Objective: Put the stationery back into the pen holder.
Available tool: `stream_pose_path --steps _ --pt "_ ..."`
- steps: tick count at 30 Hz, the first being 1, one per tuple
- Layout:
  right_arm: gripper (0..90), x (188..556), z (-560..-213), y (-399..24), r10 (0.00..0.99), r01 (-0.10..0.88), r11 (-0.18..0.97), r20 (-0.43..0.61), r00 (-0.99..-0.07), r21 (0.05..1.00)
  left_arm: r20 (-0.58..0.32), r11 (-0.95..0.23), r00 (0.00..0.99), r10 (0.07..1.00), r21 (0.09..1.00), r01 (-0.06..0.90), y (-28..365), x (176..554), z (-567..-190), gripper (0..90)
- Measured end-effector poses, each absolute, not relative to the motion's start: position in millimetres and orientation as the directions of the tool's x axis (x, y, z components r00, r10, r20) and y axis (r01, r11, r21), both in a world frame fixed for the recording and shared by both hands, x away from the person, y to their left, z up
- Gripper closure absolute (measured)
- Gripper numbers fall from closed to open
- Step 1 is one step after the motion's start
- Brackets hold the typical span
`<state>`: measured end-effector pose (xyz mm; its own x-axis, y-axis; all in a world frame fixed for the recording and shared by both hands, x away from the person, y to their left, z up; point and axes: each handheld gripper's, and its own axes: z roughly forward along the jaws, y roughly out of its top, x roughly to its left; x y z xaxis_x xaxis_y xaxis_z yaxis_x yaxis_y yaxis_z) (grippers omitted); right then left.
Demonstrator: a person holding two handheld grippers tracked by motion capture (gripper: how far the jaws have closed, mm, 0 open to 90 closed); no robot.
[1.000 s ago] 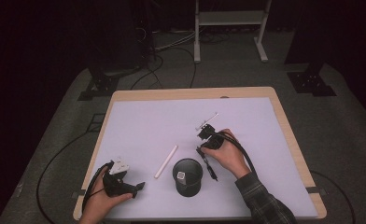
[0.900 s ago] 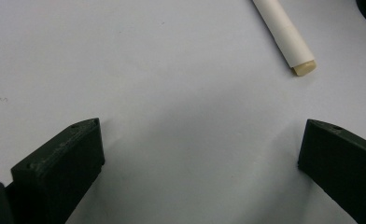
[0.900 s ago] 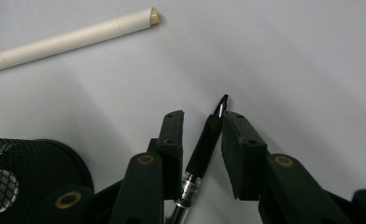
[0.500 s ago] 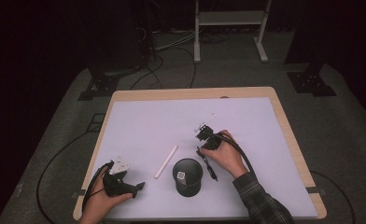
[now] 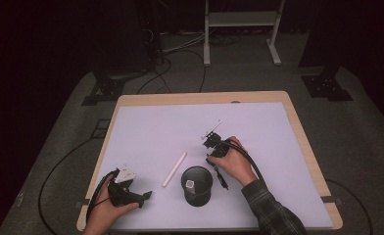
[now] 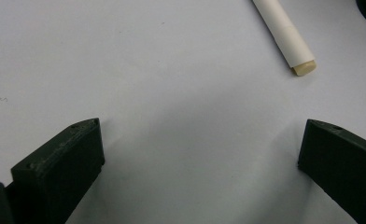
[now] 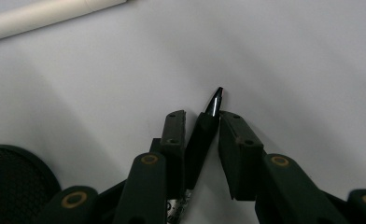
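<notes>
We've got the right gripper [image 7: 200, 123] clamped on the black pen [image 7: 208, 122], low over the table [image 5: 258, 122] beside the mesh cup [image 5: 197, 185]. Keep it pinched, lift, tip it in. Left gripper [image 6: 200, 154] rests wide open near the white pen [image 6: 286, 35].

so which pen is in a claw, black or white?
The black pen, clamped between the right claw jaws. The white pen lies loose on the table.
</notes>
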<state>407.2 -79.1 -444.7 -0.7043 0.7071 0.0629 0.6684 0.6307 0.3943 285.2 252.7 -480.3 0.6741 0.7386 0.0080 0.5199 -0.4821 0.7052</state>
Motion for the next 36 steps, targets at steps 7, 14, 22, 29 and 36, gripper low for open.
stream_pose_path --steps 7,14,22,29,36 --pt "74.4 407.4 -444.4 -77.0 0.705 0.662 0.644 0.041 -0.708 0.383 0.008 -0.483 0.674 0.738 0.705 0.52 252.7 285.2 -480.2 0.0" --pt "77.4 408.4 -444.0 -76.1 0.703 0.661 0.65 0.035 -0.71 0.375 0.009 -0.483 0.674 0.739 0.705 0.52 252.7 285.2 -480.2 0.0" --pt "78.9 408.2 -444.7 -78.5 0.7 0.657 0.647 0.041 -0.713 0.386 0.008 -0.482 0.674 0.739 0.705 0.52 252.7 285.1 -480.3 0.0" --pt "79.0 406.3 -445.8 -84.9 0.703 0.659 0.622 0.068 -0.708 0.423 0.01 -0.483 0.675 0.738 0.706 0.518 252.7 285.3 -480.2 0.0" --pt "79.0 403.1 -440.7 -92.4 0.704 0.657 0.597 0.092 -0.704 0.46 0.009 -0.483 0.675 0.738 0.705 0.519 252.8 285.3 -480.2 0.0"
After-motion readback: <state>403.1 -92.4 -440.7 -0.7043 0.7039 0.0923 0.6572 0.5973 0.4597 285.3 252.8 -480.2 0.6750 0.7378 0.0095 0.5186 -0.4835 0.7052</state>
